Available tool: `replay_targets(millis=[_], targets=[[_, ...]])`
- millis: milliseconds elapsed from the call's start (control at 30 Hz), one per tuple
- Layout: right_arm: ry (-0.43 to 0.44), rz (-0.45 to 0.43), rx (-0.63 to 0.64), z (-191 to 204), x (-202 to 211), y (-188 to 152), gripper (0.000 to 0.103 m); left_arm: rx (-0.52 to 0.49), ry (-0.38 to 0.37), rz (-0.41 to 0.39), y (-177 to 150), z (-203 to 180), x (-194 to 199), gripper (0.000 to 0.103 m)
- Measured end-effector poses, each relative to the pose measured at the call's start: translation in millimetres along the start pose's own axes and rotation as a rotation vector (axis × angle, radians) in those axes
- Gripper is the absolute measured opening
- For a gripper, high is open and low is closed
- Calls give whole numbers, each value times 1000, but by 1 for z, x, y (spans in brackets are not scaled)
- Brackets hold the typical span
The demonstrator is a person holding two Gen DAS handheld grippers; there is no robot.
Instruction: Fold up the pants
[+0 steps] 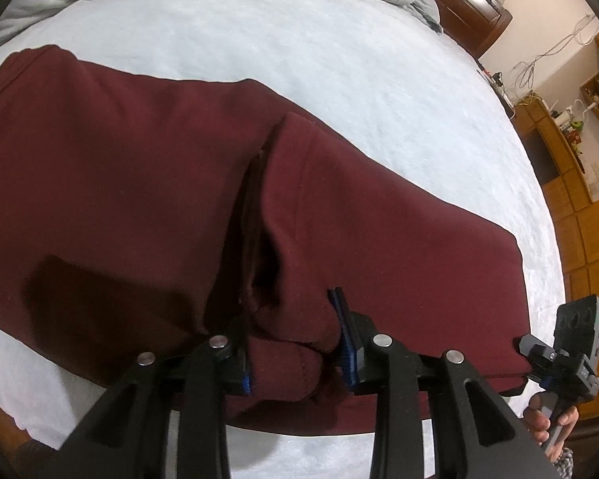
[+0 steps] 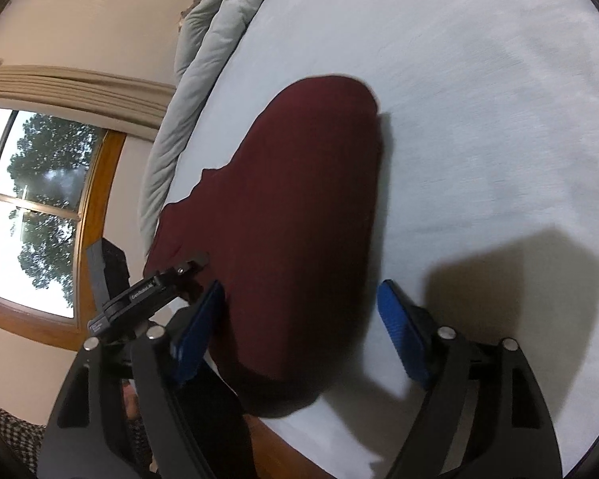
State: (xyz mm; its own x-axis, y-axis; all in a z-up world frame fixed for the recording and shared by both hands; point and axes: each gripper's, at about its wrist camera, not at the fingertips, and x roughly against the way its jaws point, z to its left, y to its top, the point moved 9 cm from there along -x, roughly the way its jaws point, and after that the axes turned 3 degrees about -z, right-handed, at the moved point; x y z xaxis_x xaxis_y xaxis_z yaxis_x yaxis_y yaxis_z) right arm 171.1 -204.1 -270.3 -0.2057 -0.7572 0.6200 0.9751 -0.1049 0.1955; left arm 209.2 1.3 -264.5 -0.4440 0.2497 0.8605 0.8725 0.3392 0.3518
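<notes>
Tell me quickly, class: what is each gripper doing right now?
Left gripper: shut on a bunch of the pants.
Right gripper: open, holding nothing, jaws straddling the pants' edge.

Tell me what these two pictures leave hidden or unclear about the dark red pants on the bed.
- Left wrist view: the pants run off the left edge, so that end is cut off.
- Left wrist view: the bunched cloth inside the left tool hides how many layers it pinches.
- Right wrist view: the open right tool and shadow cover the near edge of the pants.
- Right wrist view: blur hides seams.
</notes>
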Motion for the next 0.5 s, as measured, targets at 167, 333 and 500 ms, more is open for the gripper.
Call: replay_targets(millis=[167, 333, 500], targets=[[24, 38, -27, 1, -19, -2, 39, 6, -2, 5, 4, 1, -3, 36], [42, 16, -38, 7, -1, 0, 21, -18, 3, 14, 4, -6, -2, 43], [24, -55, 21, 25, 43, 5, 19, -38, -39, 17, -2, -27, 0, 48]])
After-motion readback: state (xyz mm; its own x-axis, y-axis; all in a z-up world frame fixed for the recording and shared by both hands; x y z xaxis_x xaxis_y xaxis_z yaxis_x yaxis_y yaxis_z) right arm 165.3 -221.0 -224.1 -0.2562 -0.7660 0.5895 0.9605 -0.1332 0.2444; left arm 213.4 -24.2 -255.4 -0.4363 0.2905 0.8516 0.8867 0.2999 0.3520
